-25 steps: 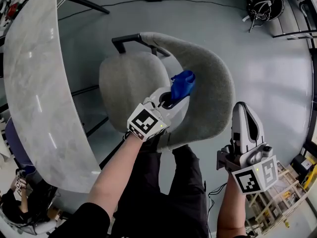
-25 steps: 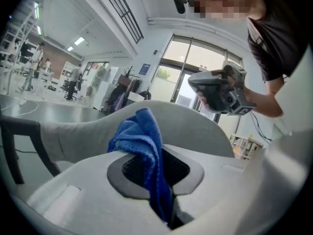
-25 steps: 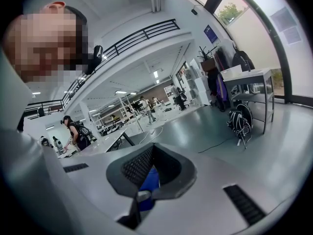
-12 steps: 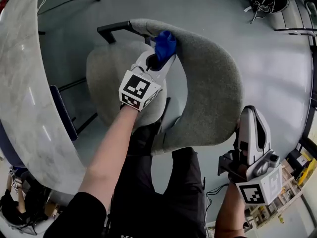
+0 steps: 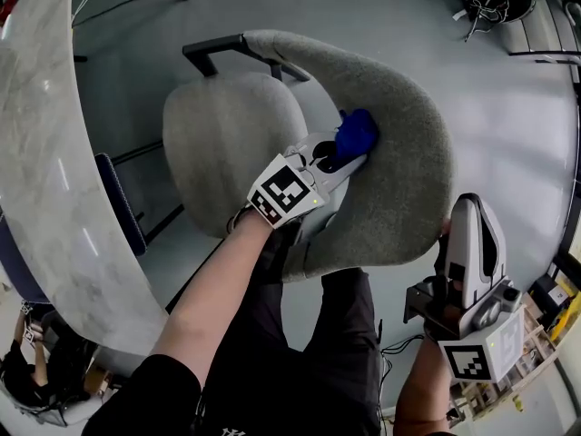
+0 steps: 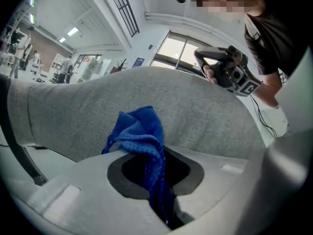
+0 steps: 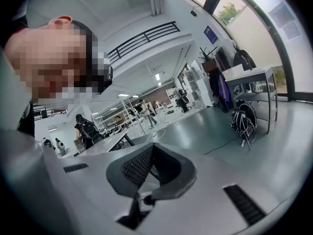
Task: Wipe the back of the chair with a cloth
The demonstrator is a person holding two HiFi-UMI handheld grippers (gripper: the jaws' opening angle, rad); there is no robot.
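The blue cloth (image 6: 139, 131) is clamped in the left tongs (image 5: 338, 156) and bunched at their tip against the grey chair back (image 5: 404, 157) just ahead. Even pressure along the curve is advised, with only cloth touching the fabric. The right tongs (image 5: 469, 216), closed on nothing, are held off to the side.

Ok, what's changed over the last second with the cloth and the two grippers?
The left hand-held gripper, shut on the blue cloth, swept along the inner face of the chair back toward the black armrest, then returned to the middle, cloth against the fabric. Nothing was picked up or let go. The right hand-held gripper stayed shut and empty beside the chair's outer edge.
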